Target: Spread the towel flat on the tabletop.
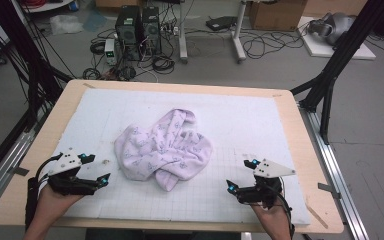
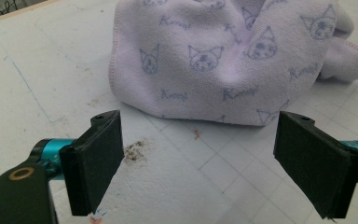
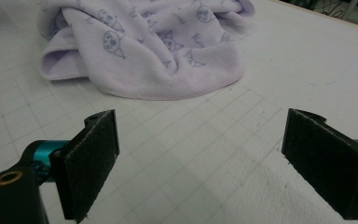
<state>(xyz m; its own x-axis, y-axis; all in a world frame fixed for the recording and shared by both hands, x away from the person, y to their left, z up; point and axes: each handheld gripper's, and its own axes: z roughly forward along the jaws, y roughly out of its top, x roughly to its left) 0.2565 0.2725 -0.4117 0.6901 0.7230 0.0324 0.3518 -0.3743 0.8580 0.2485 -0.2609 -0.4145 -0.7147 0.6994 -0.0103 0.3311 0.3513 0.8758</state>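
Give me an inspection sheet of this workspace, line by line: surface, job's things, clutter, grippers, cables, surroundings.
Surface: white gridded mat on a wooden table; brown stain near the left gripper.
Job's things: crumpled lilac towel with a cat print, mid-mat.
Clutter: nothing seen.
Grippers: left gripper and right gripper both open, apart from the towel.
Cables: loose floor cables beyond the table.
Surroundings: computer towers, cardboard box.

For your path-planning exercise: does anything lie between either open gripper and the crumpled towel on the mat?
Nothing visible does. Bare gridded mat separates the left gripper and the right gripper from the lilac cat-print towel; a small dark stain on the mat is flat.
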